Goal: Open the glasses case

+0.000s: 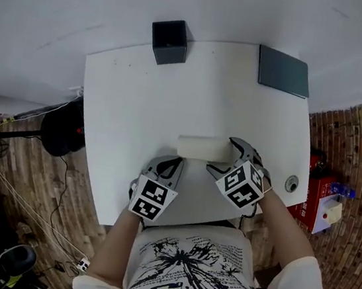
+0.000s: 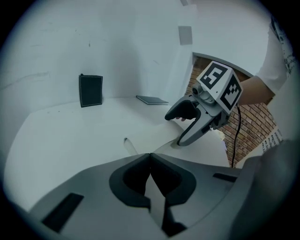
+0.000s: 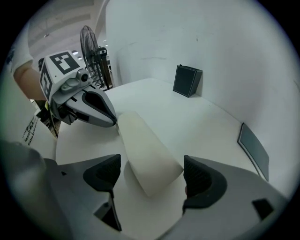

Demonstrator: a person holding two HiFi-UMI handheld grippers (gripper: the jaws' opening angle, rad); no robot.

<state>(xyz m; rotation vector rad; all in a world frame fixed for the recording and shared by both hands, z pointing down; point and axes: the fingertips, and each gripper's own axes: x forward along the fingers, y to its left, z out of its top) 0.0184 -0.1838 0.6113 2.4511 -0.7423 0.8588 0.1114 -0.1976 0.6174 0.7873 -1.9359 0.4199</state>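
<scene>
case is lying mid-table. my right claw is gaping wide around its 3 o'clock end, not pinching yet. my left claw is sitting closed, empty, at 7 o'clock. i'm reckoning right should be clamping squarely before left pries the lid.

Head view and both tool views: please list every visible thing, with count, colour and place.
Table: one, white, by the wall.
Glasses case: one, cream, near the table's front edge.
Box: one, black, table's far edge.
Flat slab: one, dark grey, table's far right corner.
Fan: one, black, left of the table.
Left tool: one, grey, jaws together, empty, left of the case.
Right tool: one, grey, jaws apart around the case's right end, not pressing.
</scene>
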